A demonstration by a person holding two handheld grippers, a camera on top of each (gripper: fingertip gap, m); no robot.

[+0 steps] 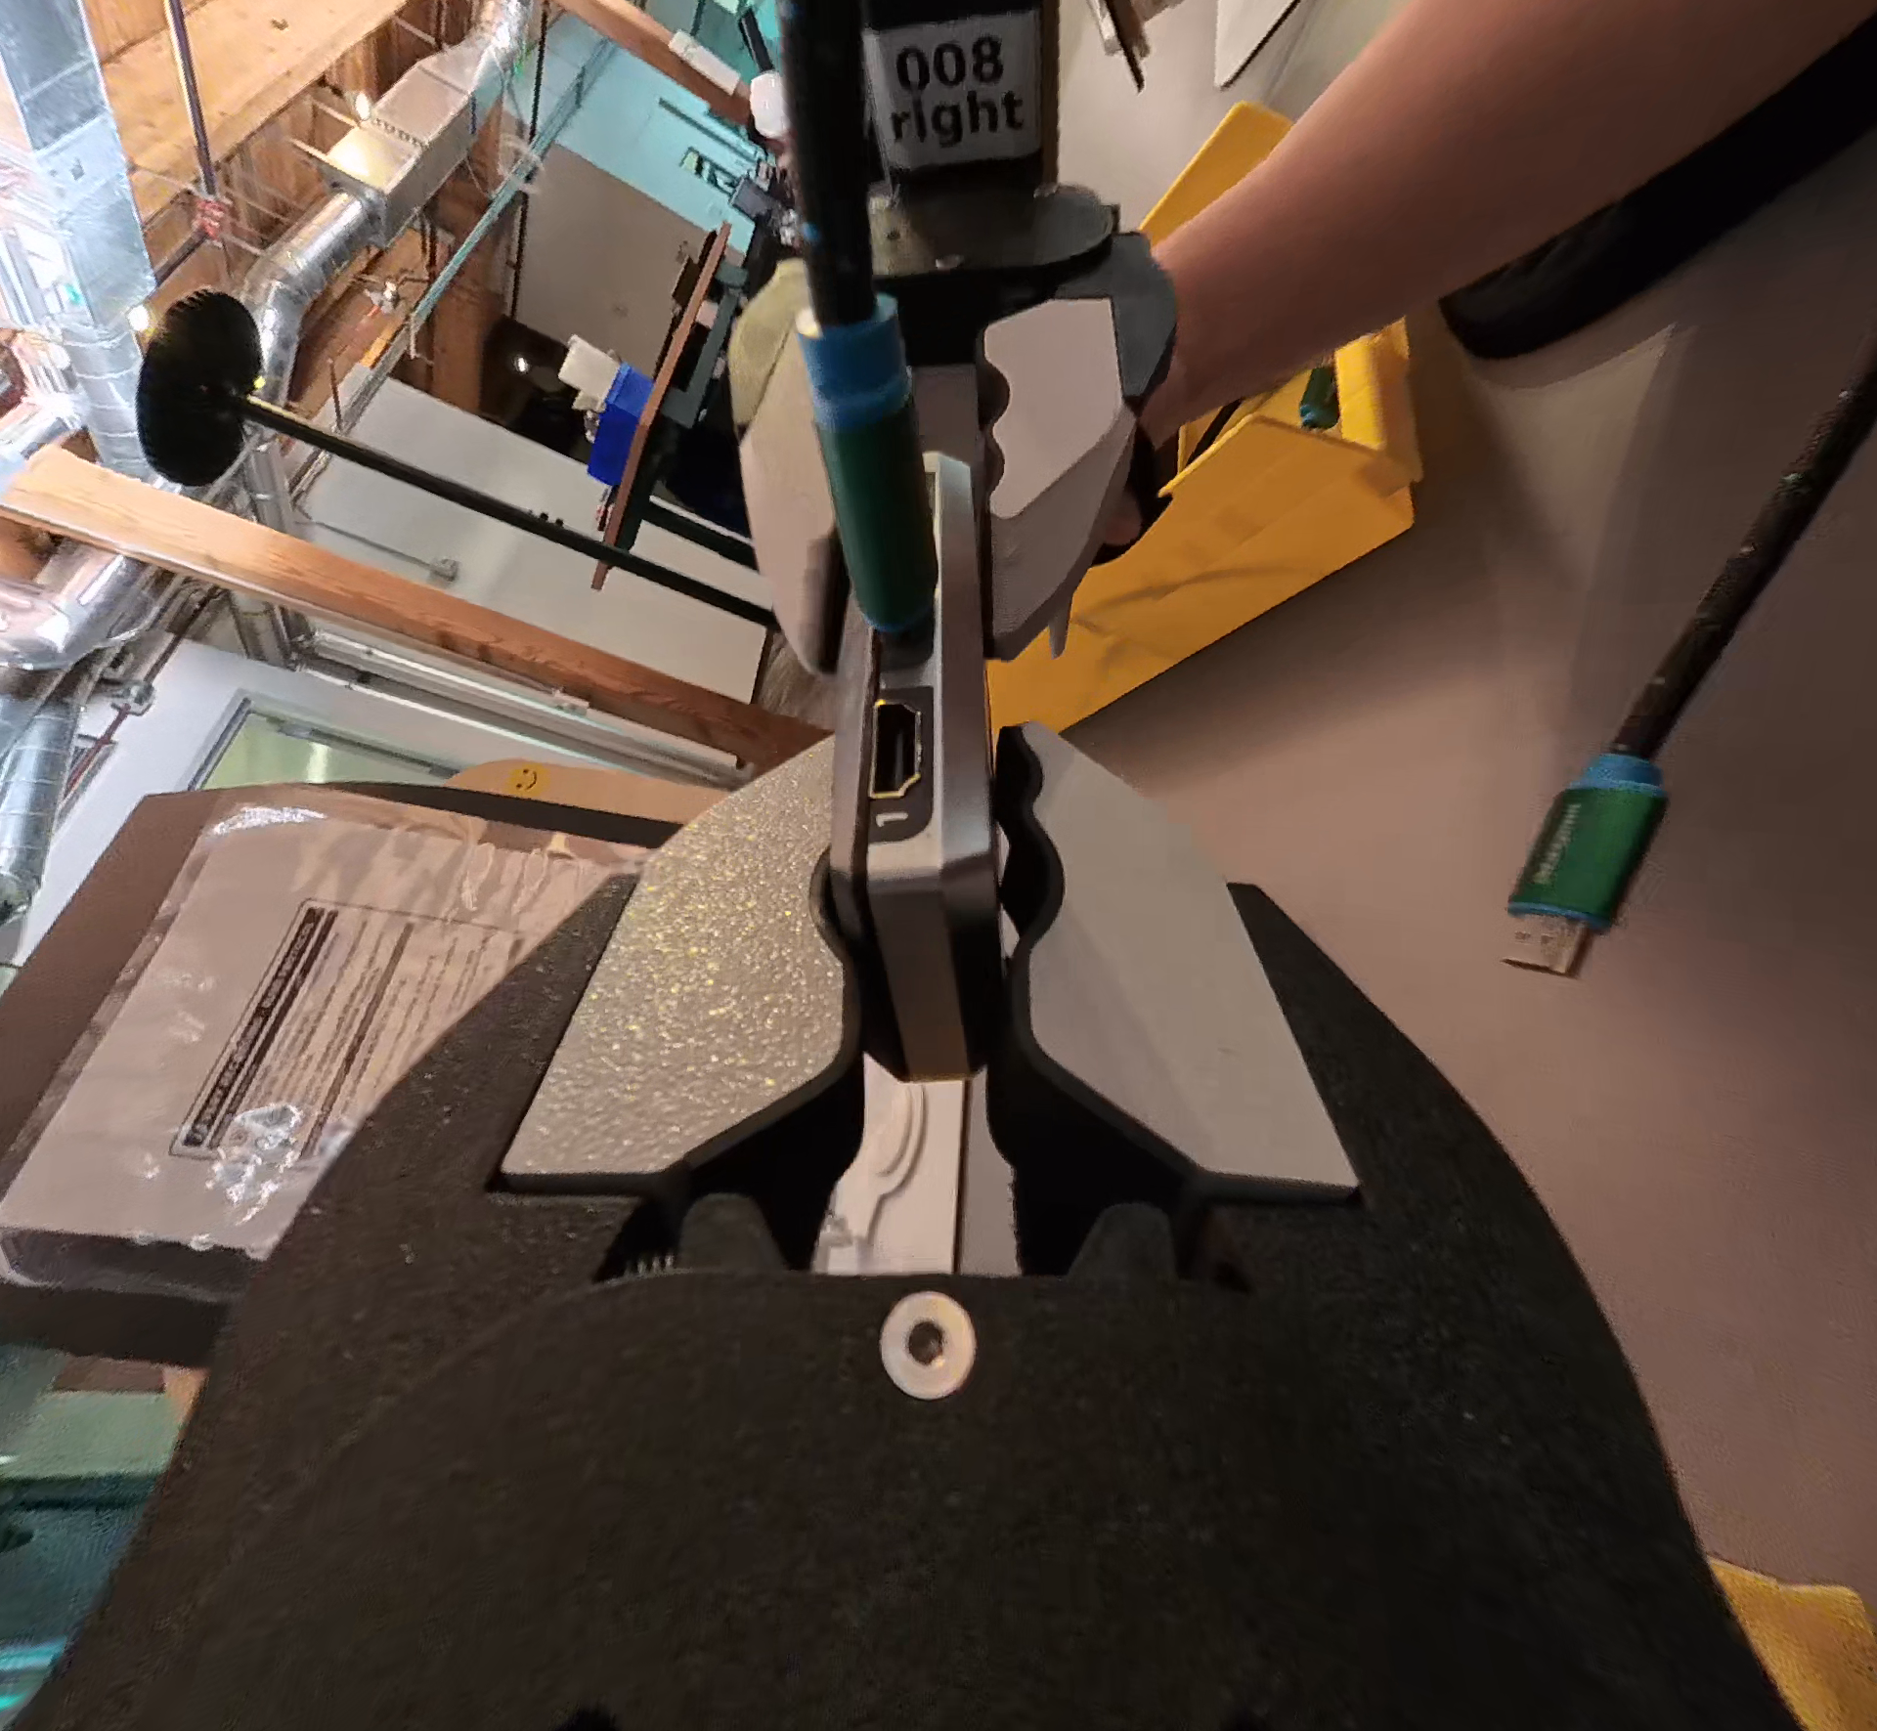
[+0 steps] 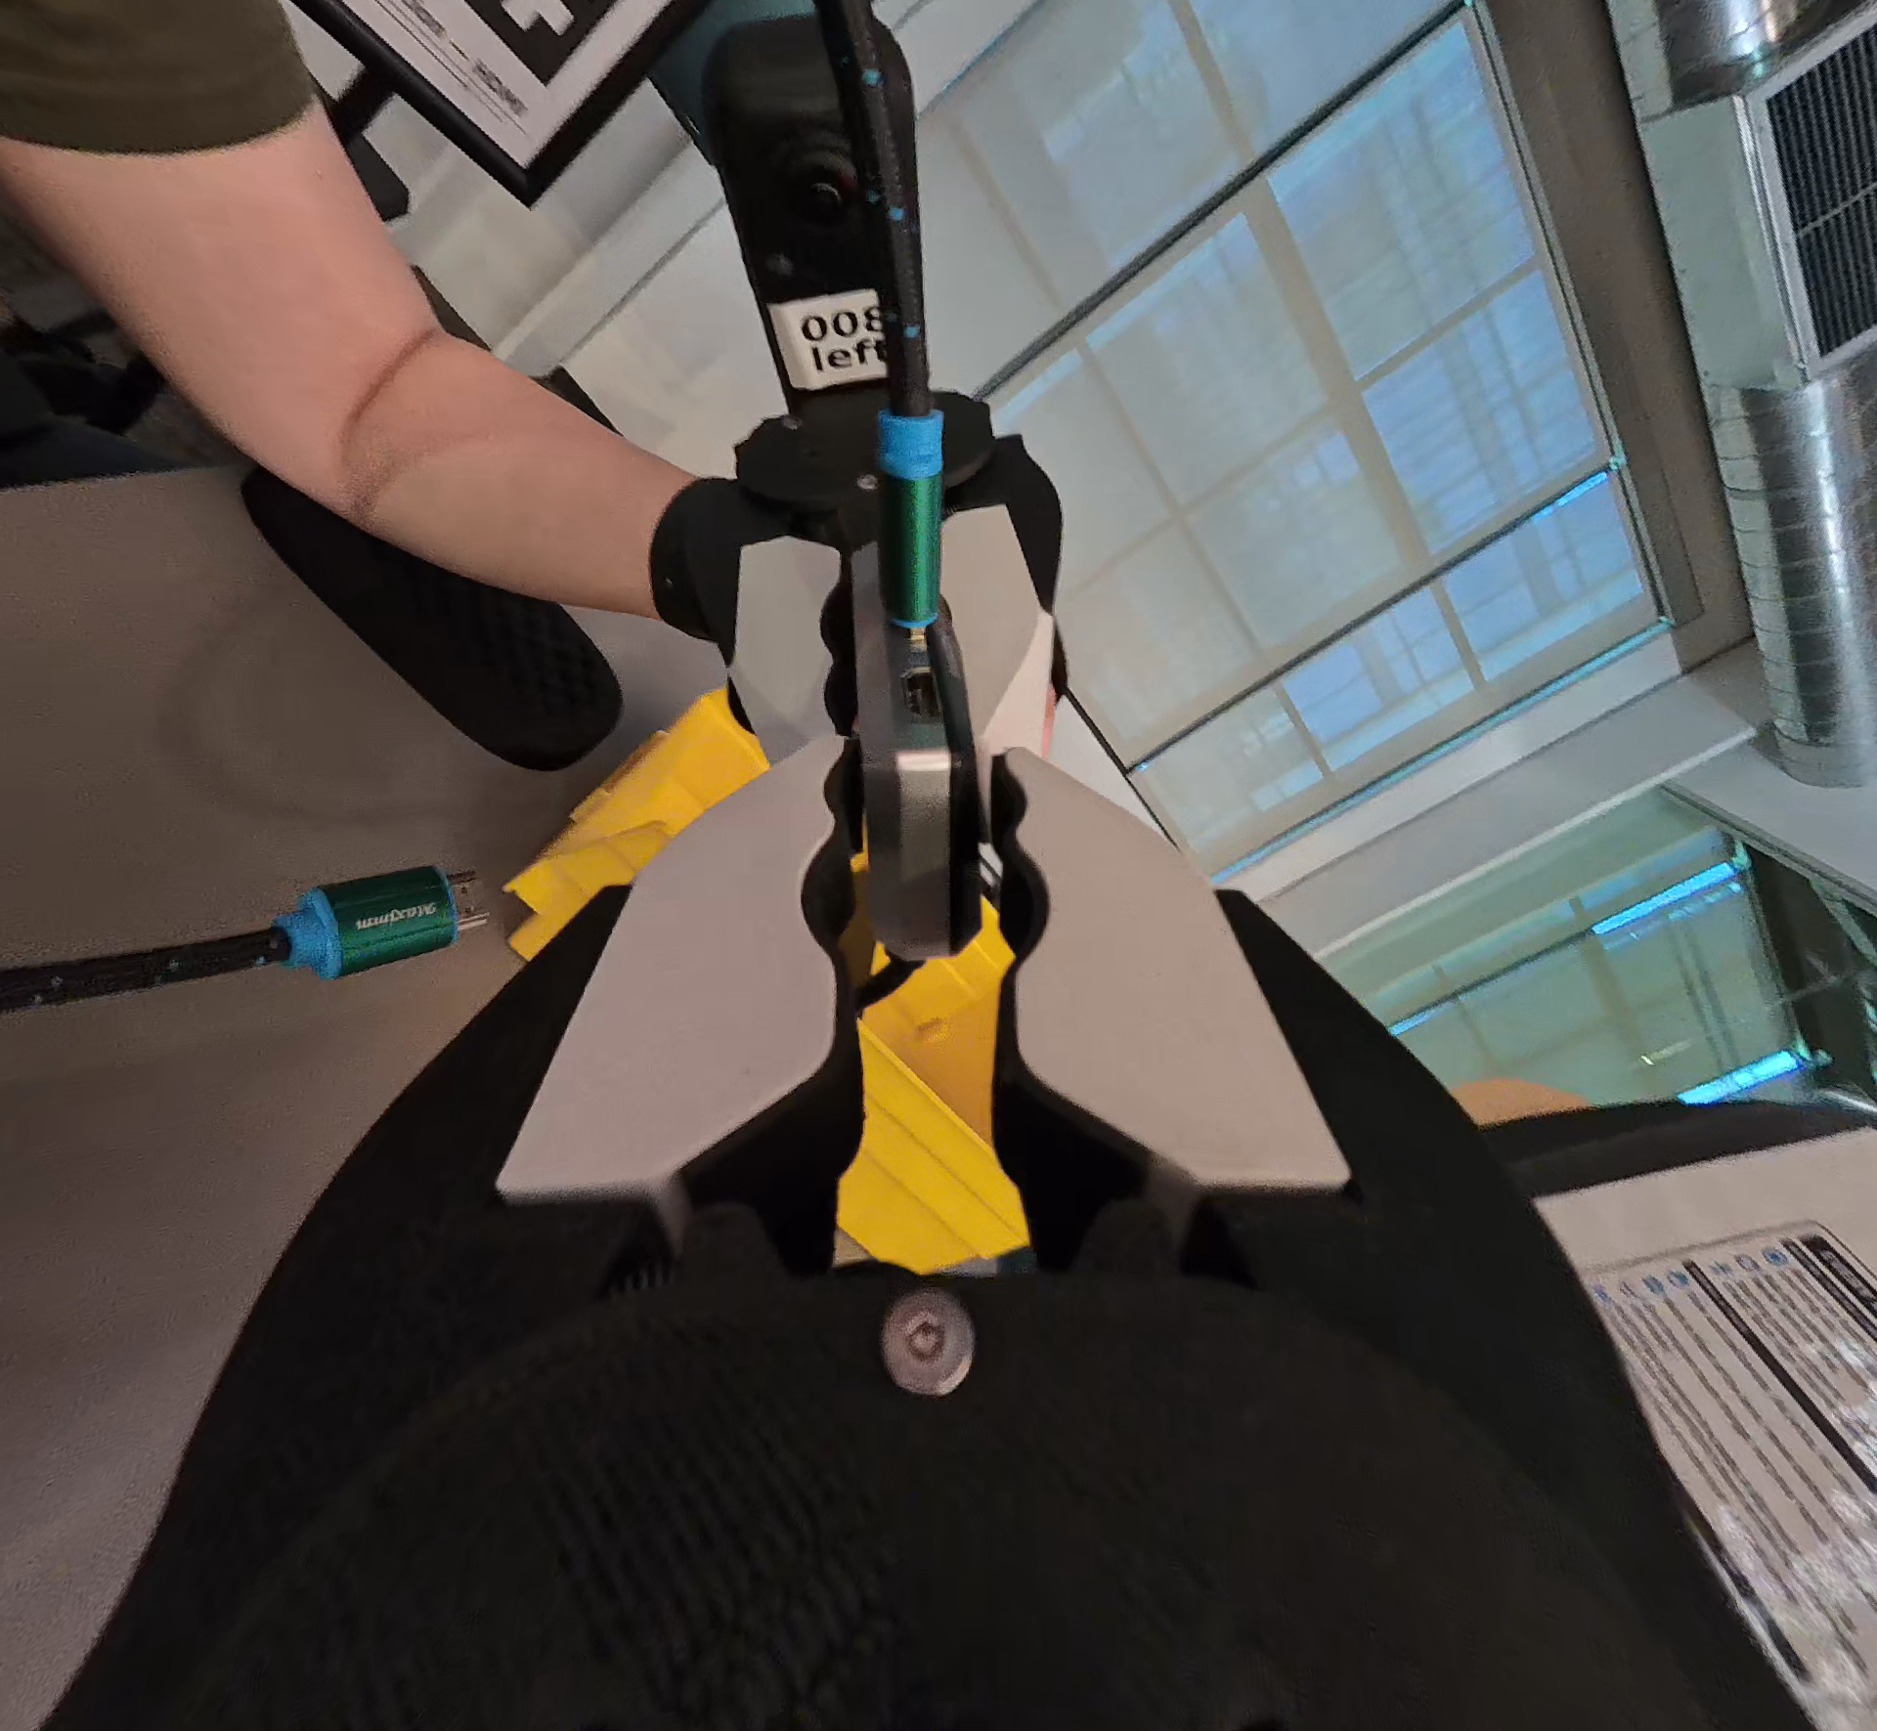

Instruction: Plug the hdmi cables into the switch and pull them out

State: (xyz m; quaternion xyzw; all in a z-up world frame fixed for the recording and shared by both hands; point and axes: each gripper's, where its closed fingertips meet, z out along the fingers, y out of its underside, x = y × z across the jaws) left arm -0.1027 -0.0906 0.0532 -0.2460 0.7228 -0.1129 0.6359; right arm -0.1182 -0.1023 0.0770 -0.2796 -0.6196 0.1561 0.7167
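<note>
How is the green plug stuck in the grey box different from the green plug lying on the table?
The plugged-in green HDMI plug sits in the HDMI switch, its metal tip hidden; the loose green HDMI plug lies on the table with its tip bare. The first is up in the air with the switch; the second rests flat, touched by nothing. Both have green shells, blue collars and black braided cables.

Grey switch (image 1: 929, 870); green HDMI plug (image 1: 882, 504) with blue collar; black braided, blue-flecked cable (image 2: 874, 88); yellow bin (image 1: 1280, 504); beige bench (image 1: 1524, 1124).
</note>
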